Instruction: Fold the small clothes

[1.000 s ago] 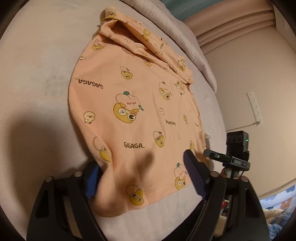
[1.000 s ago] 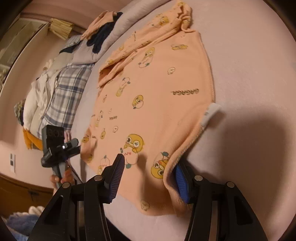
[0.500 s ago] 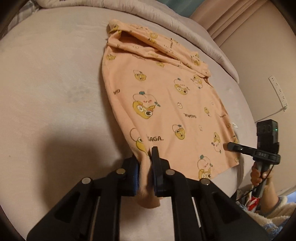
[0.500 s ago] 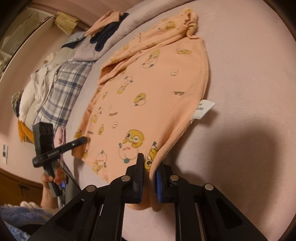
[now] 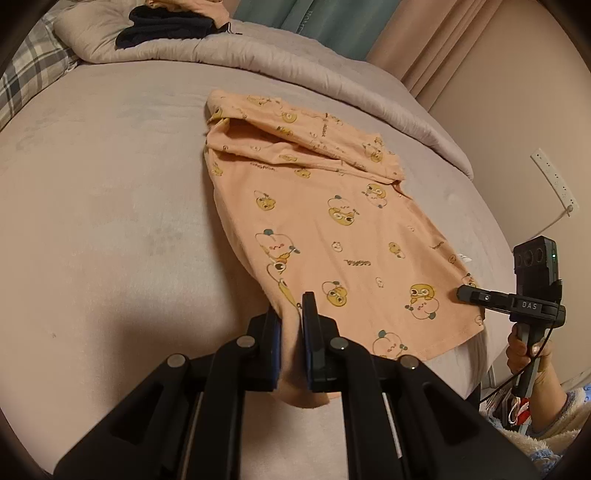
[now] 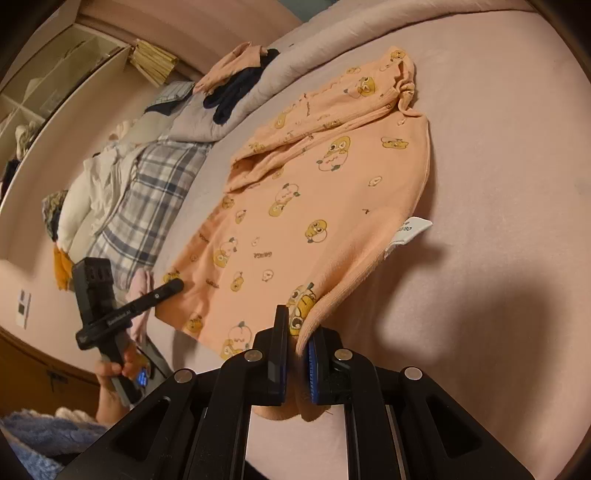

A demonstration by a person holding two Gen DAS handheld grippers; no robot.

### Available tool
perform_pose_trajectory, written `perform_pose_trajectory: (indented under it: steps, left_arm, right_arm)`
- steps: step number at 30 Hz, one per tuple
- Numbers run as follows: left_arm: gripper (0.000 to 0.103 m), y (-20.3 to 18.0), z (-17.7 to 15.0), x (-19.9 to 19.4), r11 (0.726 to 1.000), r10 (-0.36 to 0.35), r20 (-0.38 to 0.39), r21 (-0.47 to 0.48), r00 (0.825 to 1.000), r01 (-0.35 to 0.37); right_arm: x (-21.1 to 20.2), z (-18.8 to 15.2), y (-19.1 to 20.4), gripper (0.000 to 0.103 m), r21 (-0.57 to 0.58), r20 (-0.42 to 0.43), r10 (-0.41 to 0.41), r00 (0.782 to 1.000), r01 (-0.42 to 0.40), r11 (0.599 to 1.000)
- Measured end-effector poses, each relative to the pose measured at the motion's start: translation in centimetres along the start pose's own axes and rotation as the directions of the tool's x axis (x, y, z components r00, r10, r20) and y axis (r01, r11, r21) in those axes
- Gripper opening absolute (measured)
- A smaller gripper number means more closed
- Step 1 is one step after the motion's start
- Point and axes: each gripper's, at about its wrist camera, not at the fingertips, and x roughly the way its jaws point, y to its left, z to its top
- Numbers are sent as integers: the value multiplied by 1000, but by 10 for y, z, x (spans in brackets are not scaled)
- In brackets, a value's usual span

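Left wrist view: the left gripper (image 5: 291, 332) pinches a hem corner of the peach shirt (image 5: 332, 229) spread on the bed (image 5: 110, 221); curtains (image 5: 424, 37) show behind.

Right wrist view: the right gripper (image 6: 297, 354) clamps the other hem corner; only here, a white label (image 6: 410, 234) and plaid bedding (image 6: 147, 199).

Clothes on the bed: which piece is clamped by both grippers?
The peach cartoon-print garment, spread flat with its near corners pinched; the dark garment lies untouched on the folded duvet.

One peach shirt (image 5: 332, 236) lies on one bed (image 5: 110, 221). Two grippers (image 5: 291, 325) (image 6: 295, 343) and one wall socket strip (image 5: 554, 177) show.
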Motion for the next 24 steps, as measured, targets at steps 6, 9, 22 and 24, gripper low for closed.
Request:
perform_pose_trajectory:
  steps: [6,9,22,24]
  left_arm:
    - [8,0,2,-4,999,-36,16,-12,999,36]
    - [8,1,3,-7,996,-81,28,-27,996,82]
    - [5,34,-2,11,948,-242,-8,-215,970,234]
    - [4,35,-5,14,949,-240,-38,-220,970,226]
  right_arm:
    - [-4,2,-2,11,9,12,26,1000,-26,1000]
    - [-6,4,-3,11,19,23,58,998,-58,998]
    - [1,5,-12,11,48,-7,72,997,-71,996]
    - [3,5,-16,11,62,-21,71,997,-70,996]
